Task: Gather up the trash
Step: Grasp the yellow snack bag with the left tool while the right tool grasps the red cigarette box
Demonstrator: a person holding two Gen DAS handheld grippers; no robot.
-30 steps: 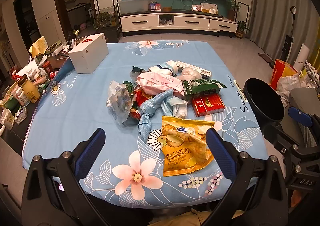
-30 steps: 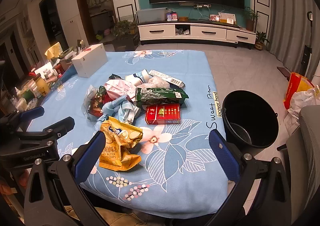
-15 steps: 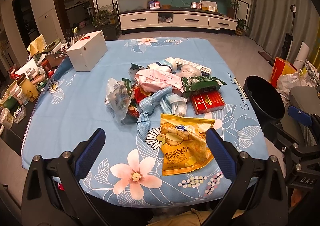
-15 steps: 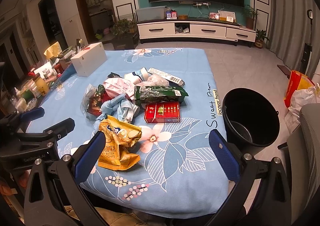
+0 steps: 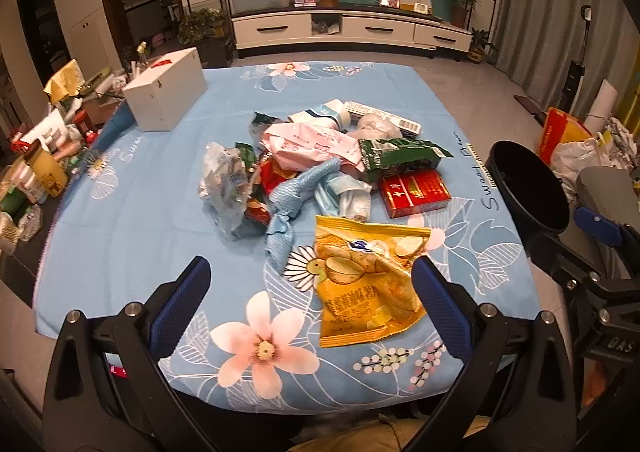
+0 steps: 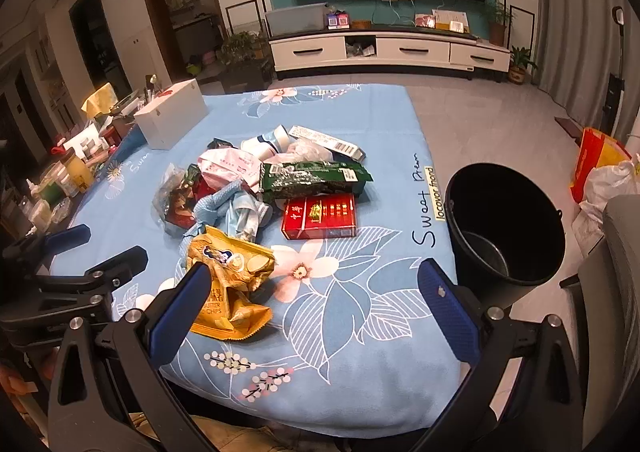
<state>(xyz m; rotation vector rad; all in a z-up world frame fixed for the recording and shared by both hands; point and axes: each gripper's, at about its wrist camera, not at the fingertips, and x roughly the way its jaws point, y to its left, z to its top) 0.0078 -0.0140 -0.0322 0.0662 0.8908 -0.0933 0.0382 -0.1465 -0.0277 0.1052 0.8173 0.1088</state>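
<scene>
Near the lens, the left gripper (image 5: 306, 288) was held with its blue pads wide apart and empty above the near edge of the worktop (image 5: 120, 236); the right gripper (image 6: 314, 292) was likewise spread and empty. In the right wrist view its left pad covered part of the yellow chip bag (image 6: 230, 272), whose lower print was hard to read. Beyond it, at 12 o'clock, the trash pile (image 5: 304, 168) was heaped so that the lower wrappers were hidden. The red carton (image 6: 319, 215) lay at the pile's 4 o'clock edge. The black bucket (image 6: 505, 224) stood at 3 o'clock beside the worktop. Against the earlier frames, the pile was found unshifted; only a slight change of viewpoint was seen.
</scene>
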